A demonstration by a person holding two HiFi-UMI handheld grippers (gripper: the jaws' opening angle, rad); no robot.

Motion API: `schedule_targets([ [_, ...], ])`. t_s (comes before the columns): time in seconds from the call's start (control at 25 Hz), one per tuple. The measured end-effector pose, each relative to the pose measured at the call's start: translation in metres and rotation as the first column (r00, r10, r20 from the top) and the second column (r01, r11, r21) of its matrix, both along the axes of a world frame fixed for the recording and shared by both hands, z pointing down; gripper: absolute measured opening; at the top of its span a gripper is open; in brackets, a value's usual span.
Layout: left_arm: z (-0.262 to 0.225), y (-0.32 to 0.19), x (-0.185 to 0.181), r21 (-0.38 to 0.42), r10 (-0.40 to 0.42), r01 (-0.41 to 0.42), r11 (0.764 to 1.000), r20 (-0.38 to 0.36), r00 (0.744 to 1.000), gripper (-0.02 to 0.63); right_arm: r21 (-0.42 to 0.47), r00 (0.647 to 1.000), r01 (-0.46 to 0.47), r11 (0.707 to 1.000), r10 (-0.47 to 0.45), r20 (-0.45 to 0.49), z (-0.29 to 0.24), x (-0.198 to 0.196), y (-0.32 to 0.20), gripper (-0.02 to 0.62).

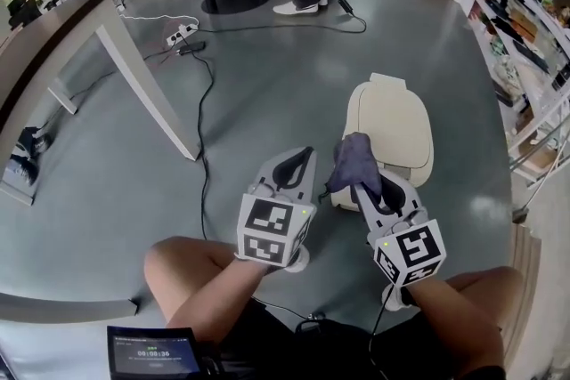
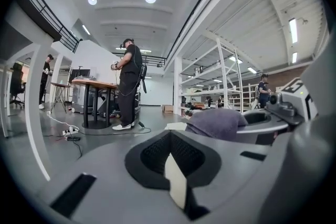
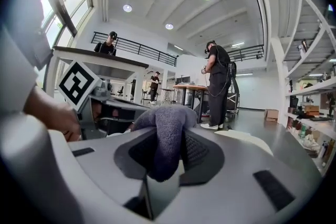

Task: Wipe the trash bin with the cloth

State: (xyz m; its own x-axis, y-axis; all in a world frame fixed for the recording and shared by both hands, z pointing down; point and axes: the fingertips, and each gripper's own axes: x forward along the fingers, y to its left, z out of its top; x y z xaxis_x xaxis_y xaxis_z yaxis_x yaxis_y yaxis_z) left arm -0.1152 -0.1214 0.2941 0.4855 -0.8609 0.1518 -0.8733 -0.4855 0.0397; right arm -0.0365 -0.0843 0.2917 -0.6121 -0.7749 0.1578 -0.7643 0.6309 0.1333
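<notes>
A: Where's the trash bin point(image 1: 396, 125) sitting rn?

B: It's standing on the floor point(image 1: 267, 93), toward the floor's edge along the shelving point(image 1: 534, 31), w/ the lid facing up. The right hand-held gripper point(image 1: 363, 182) is clamping the cloth point(image 1: 354, 157) and holding it by the bin's near rim. Can't tell if it's touching.

A: And the left hand-held gripper point(image 1: 301, 160)?

B: Its jaws are sitting together w/ nothing btwn them. It's hanging just beside the right one.

A: How's the stuff handling?

B: Cloth's looking soft & floppy, bunching over the jaws, so it's prob. needing a deep pinch mid-fold, leaving a loose pad for wiping. Bin's looking like light, stiff, smooth plastic. It's likely sliding under pressure, so I'm thinking of bracing its rim w/ the left.
</notes>
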Motion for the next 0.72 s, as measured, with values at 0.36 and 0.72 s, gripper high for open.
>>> schedule_targets([
  [0.36, 0.01, -0.052, -0.064, -0.045, -0.007, 0.01, 0.999, 0.068, 0.998, -0.003, -0.15, 0.917, -0.211, 0.966, 0.249, 0.313, 0.03, -0.031, -0.037, 0.092],
  [0.72, 0.045, -0.082, -0.064, -0.122, 0.033, -0.026, 0.992, 0.052, 0.998, -0.003, -0.392, 0.716, -0.357, 0.848, 0.518, 0.469, 0.104, -0.039, -0.053, 0.092],
])
